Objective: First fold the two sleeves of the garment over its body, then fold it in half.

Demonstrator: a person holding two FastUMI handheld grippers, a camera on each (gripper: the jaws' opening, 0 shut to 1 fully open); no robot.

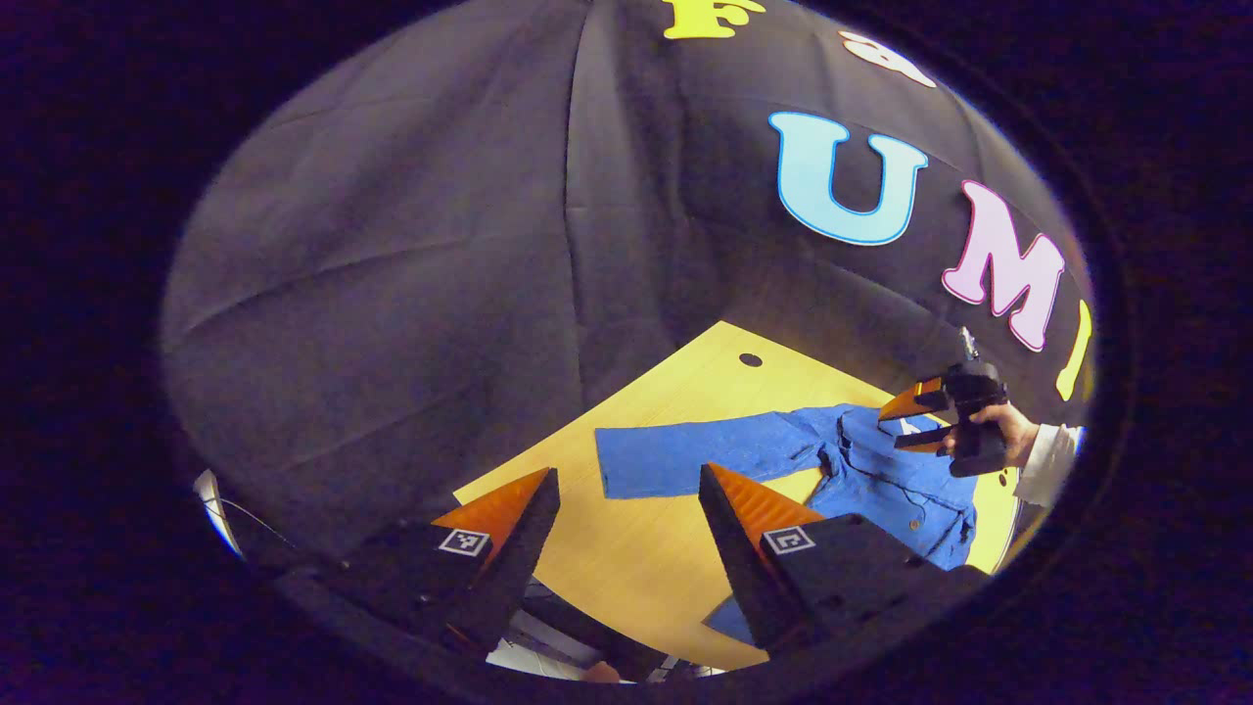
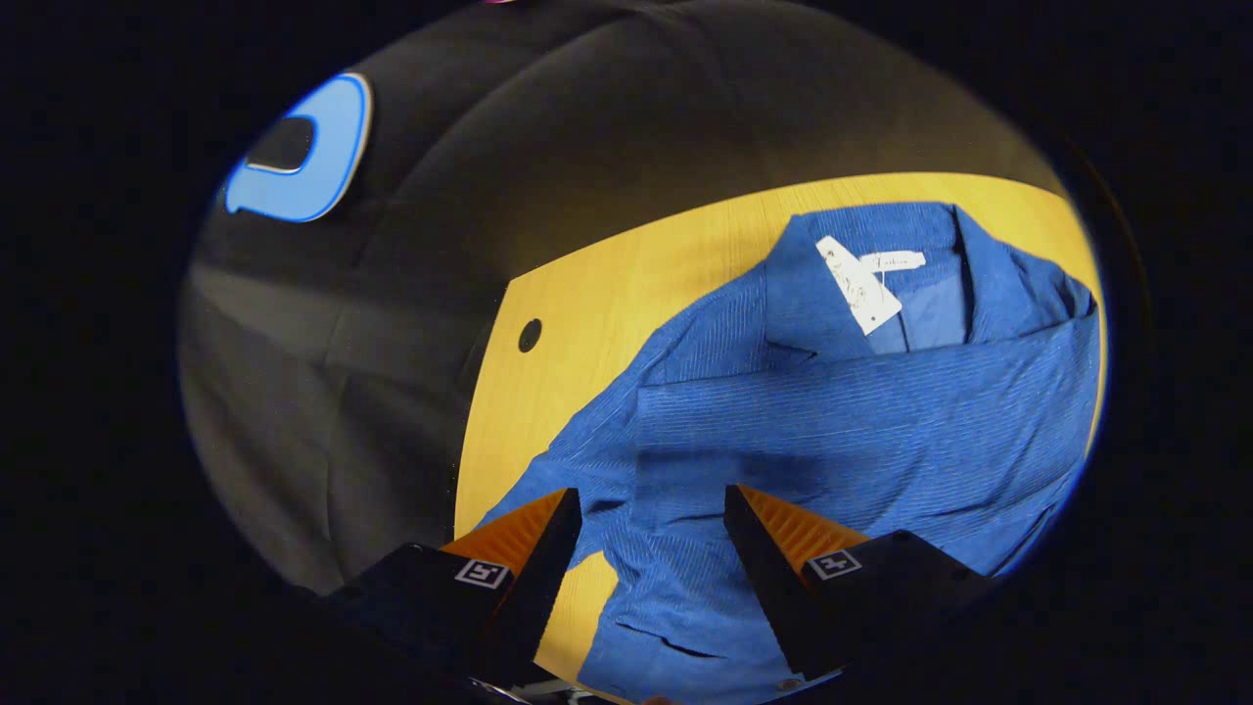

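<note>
A blue corduroy shirt (image 1: 881, 480) lies on the yellow wooden table (image 1: 626, 548). One sleeve (image 1: 685, 455) stretches out flat to the side, away from the body. My left gripper (image 1: 628, 475) hovers open above the table, short of that sleeve, with nothing between its fingers. A hand holds my right gripper (image 1: 896, 429) over the shirt's body, jaws apart. In the right gripper view, the other sleeve (image 2: 861, 411) lies folded across the shirt's body (image 2: 685, 607), below the collar and its white tag (image 2: 861, 284). There my right gripper (image 2: 652, 494) is open just above the cloth.
The table has a small round hole (image 1: 751, 359) (image 2: 530, 335) near its far edge, and bare wood lies between the outstretched sleeve and that edge. The black cloth wall stands close behind the table. A white cuff (image 1: 1047, 460) shows at the wrist holding the right gripper.
</note>
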